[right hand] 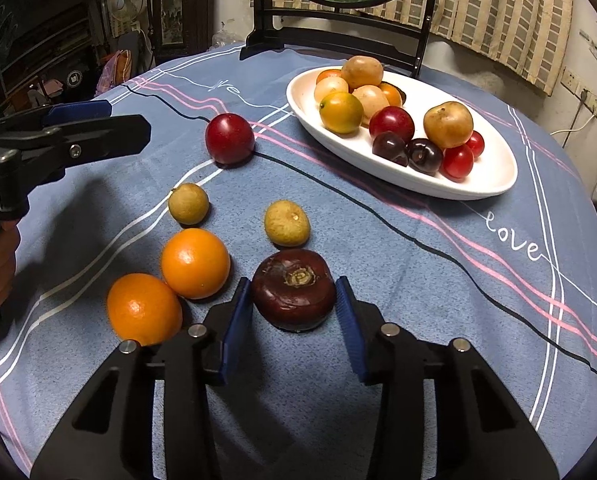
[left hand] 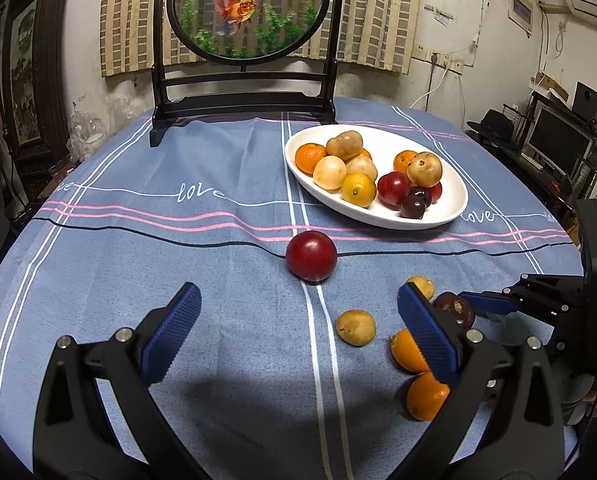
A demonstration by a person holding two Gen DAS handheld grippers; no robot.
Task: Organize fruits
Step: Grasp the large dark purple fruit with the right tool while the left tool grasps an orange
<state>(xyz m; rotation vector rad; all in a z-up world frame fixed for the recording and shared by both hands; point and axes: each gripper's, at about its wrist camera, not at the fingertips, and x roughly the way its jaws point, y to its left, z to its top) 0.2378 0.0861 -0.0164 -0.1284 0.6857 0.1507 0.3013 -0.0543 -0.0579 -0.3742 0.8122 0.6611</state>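
A white oval plate (left hand: 450, 208) (right hand: 494, 184) holds several fruits. Loose on the blue cloth lie a red plum (left hand: 311, 256) (right hand: 229, 139), two small tan fruits (right hand: 188, 204) (right hand: 287, 223), two oranges (right hand: 195, 263) (right hand: 143, 308) and a dark brown water chestnut (right hand: 293, 289) (left hand: 456, 309). My right gripper (right hand: 294, 312) has its blue pads on both sides of the water chestnut, touching or nearly touching it as it rests on the cloth. My left gripper (left hand: 298, 336) is open and empty, short of the plum; one tan fruit (left hand: 356, 327) lies between its fingers.
A dark wooden stand with a round goldfish panel (left hand: 246, 8) stands at the table's far edge behind the plate. The left gripper shows in the right wrist view (right hand: 78, 128) at the left. The table edge curves away on both sides.
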